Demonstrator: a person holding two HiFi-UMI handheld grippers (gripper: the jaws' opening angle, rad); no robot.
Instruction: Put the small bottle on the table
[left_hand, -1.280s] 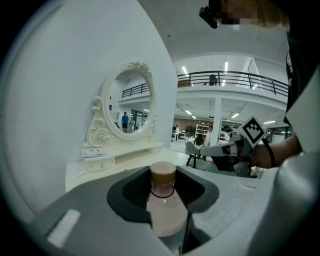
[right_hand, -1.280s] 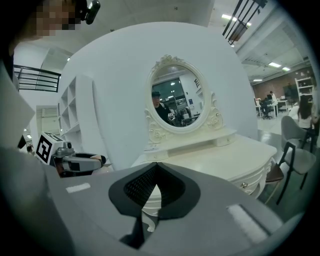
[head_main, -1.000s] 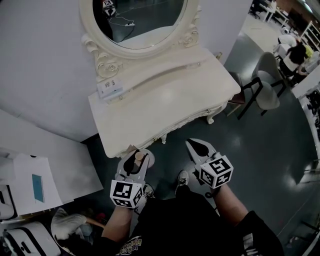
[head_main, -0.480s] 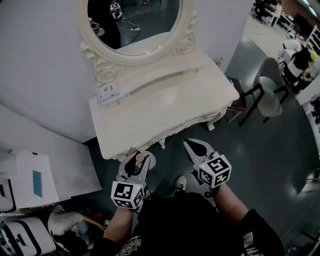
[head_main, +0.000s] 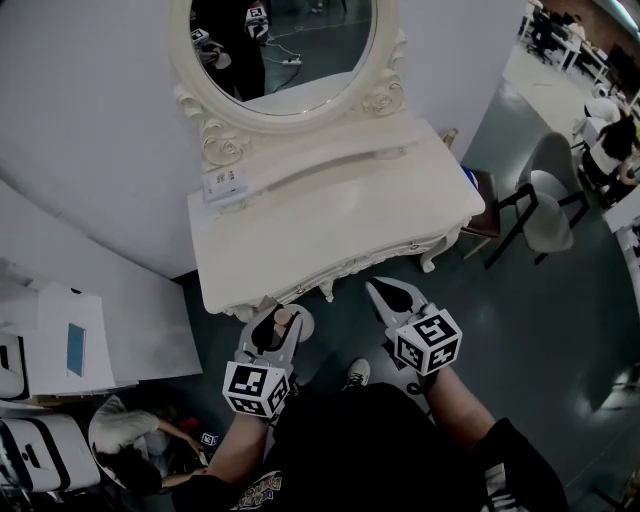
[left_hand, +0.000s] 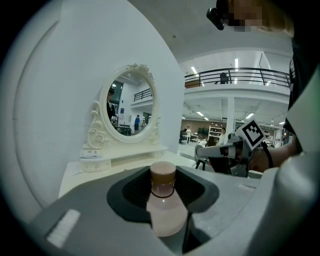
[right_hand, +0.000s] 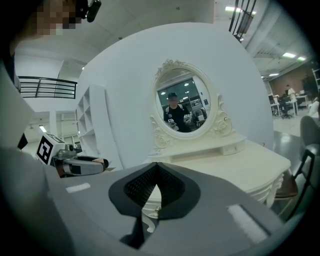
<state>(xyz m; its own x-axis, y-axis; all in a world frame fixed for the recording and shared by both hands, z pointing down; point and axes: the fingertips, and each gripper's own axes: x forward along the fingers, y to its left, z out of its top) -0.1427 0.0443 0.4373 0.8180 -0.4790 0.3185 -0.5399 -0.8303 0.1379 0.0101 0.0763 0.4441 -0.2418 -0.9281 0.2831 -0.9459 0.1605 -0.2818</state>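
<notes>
A small pale pink bottle with a tan cap stands upright between the jaws of my left gripper, which is shut on it. In the head view the bottle hangs just in front of the near edge of the cream dressing table, left of its middle. My right gripper is held beside it, a little to the right, jaws closed with nothing between them. The table top lies ahead of both grippers.
An oval mirror in a carved frame rises at the table's back, with a small white box on the shelf at its left. A chair stands right of the table. White boxes lie on the floor at left.
The view has shifted slightly, so table and mirror sit a bit further right in the frame. Both grippers keep their places and the bottle stays held.
</notes>
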